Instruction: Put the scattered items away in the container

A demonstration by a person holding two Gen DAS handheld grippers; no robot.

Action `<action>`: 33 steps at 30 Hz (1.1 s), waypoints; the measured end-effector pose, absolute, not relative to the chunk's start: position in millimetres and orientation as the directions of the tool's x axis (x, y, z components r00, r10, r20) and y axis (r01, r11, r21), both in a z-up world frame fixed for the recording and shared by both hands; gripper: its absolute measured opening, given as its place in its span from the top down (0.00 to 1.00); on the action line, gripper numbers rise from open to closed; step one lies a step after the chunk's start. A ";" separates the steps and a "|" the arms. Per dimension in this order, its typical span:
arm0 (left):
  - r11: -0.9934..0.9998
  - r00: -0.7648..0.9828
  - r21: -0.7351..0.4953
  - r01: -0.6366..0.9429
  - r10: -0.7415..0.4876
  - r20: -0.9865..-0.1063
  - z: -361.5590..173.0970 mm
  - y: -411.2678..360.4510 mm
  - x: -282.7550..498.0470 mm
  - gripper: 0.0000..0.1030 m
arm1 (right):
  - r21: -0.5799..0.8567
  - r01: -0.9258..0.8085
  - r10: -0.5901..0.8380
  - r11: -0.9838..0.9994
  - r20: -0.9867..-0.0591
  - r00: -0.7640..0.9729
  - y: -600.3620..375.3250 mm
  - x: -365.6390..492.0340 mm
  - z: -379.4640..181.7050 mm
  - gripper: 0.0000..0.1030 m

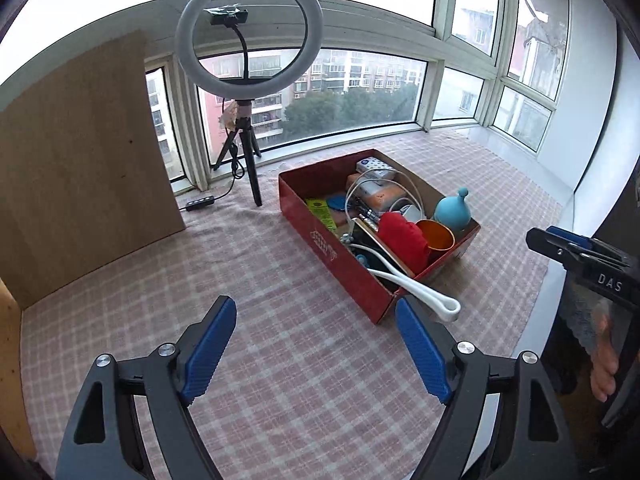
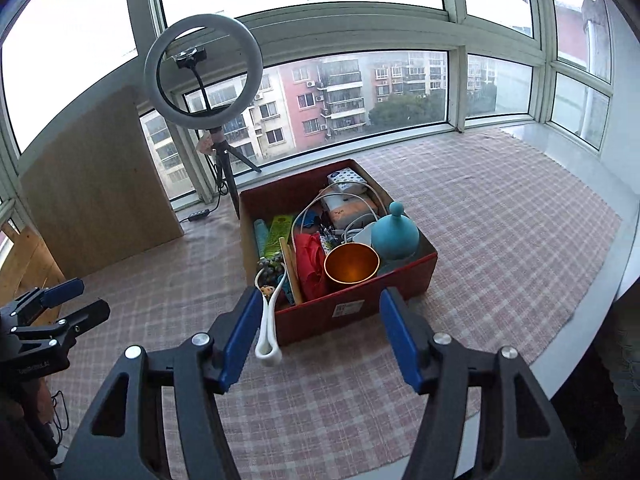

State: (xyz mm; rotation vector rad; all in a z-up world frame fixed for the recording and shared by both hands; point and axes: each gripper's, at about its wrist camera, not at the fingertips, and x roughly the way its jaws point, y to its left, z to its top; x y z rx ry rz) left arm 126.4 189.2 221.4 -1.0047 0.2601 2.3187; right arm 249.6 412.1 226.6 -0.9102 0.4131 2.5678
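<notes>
- Grippers are hovering low in each frame: the left gripper (image 1: 316, 320) and the right gripper (image 2: 320, 312) are both gaping wide, gripping nothing.
- Checked cloth (image 1: 280, 352) is covering the surface beneath them.
- At frame centre, the red box (image 2: 352, 304) is sitting packed, a white loop (image 2: 268, 340) hanging over its near corner.
- Inside, an orange cup (image 2: 351, 266) is standing beside a blue bell-shaped item (image 2: 394, 236).
- At the upper left, a ring light (image 1: 249, 32) is standing by the window.

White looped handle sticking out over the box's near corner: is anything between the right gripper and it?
Nothing visible. The white looped handle hangs over the red box corner onto the checked cloth, just beside the right gripper, whose jaws stand open and empty. The left gripper is off to the side, apart from it.
</notes>
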 end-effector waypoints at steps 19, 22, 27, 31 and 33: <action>-0.734 -0.510 -0.042 -0.677 0.510 -0.692 237.0 179.7 144.1 0.22 | 0.153 -0.578 0.376 -0.802 -0.623 -0.686 356.5 269.9 235.5 0.41; -0.733 -0.509 -0.048 -0.678 0.516 -0.689 238.1 179.2 143.4 0.22 | 0.139 -0.608 0.408 -0.782 -0.623 -0.667 356.6 270.2 237.5 0.41; -0.731 -0.506 -0.058 -0.680 0.525 -0.684 239.8 178.3 142.2 0.22 | 0.148 -0.632 0.415 -0.761 -0.637 -0.650 359.0 272.2 235.0 0.41; -0.729 -0.504 -0.067 -0.681 0.533 -0.680 241.3 177.6 141.2 0.22 | 0.133 -0.631 0.428 -0.764 -0.627 -0.651 356.8 272.5 237.9 0.41; -0.728 -0.502 -0.070 -0.682 0.536 -0.679 241.6 177.4 141.2 0.22 | 0.127 -0.629 0.432 -0.767 -0.623 -0.652 355.6 272.1 239.1 0.41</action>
